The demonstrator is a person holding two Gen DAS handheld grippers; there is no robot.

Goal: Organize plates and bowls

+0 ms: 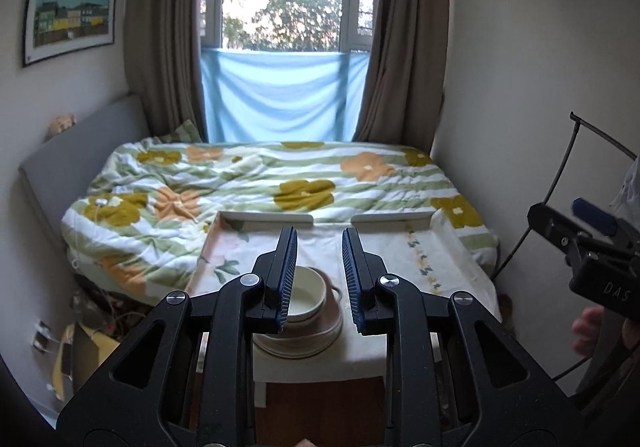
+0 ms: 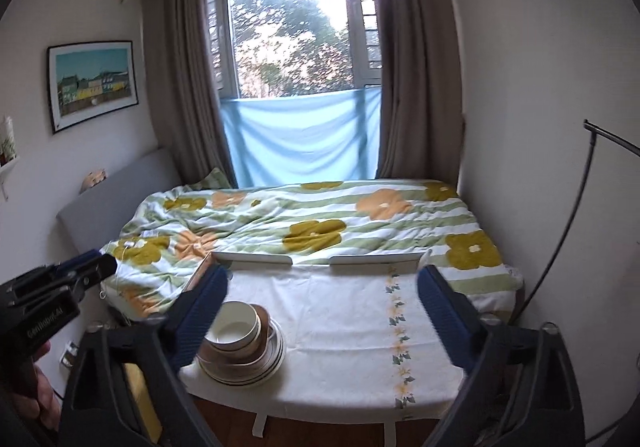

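walls: plain off-white, with a framed picture [image 1: 71, 13] of coloured houses on the left wall
window [image 2: 298, 33]: bright daylight, trees outside; brown curtains [image 1: 162, 35] on both sides; pale blue cloth [image 1: 280, 95] across the lower part
bed [image 2: 320, 223]: green-striped floral quilt, grey headboard [image 1: 80, 151] on the left
table [image 2: 340, 327]: white flowered cloth
floor: dark wood beneath the table
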